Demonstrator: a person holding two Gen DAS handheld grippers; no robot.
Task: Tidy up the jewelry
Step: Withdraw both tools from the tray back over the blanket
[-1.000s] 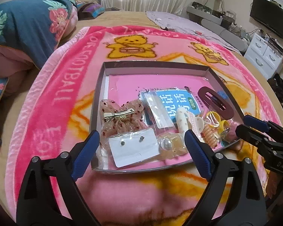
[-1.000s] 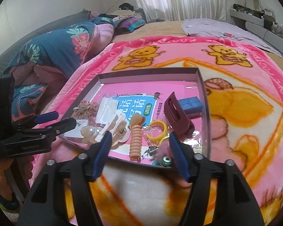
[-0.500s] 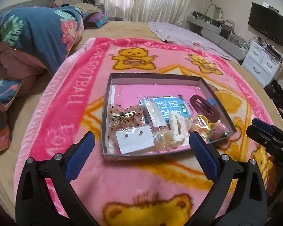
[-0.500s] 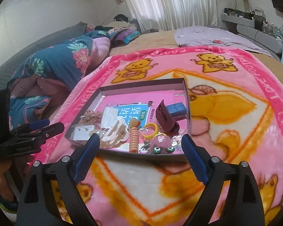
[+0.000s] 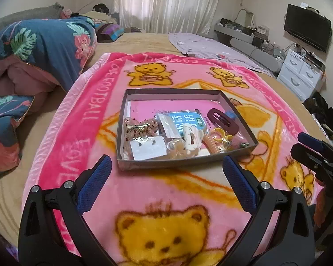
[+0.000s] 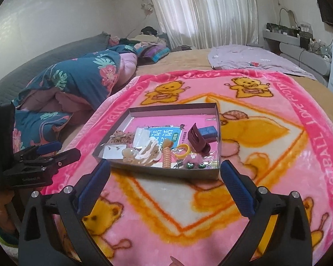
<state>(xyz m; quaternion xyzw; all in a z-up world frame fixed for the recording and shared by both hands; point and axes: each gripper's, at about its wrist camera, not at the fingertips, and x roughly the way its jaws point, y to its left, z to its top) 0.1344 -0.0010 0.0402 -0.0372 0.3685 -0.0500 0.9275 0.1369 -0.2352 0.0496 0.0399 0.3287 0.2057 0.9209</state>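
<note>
A shallow grey box [image 5: 177, 163] [image 6: 166, 171] lies on a pink bear blanket on the bed. It holds a white earring card [image 5: 147, 148], a sheer bow clip [image 5: 139, 128], a cream claw clip [image 5: 192, 138] [image 6: 149, 151], a maroon hair clip [image 5: 222, 119] [image 6: 197, 140], a coil hair tie [image 6: 167, 158], a yellow ring [image 6: 183, 150] and a pink plush [image 6: 194, 160]. My left gripper [image 5: 166, 174] is open and empty, short of the box's near wall. My right gripper [image 6: 165, 177] is open and empty, also short of the box.
A folded blue floral quilt [image 5: 40, 51] lies at the left of the bed. A lilac cloth [image 6: 250, 61] lies at the far side. White drawers [image 5: 299, 75] and a wall TV [image 5: 307, 30] stand at the right. Pink blanket [image 5: 155, 199] lies between grippers and box.
Both grippers have drawn back and up from the box, which now looks smaller and farther. Both stay open and empty. The items in the box have not moved.
</note>
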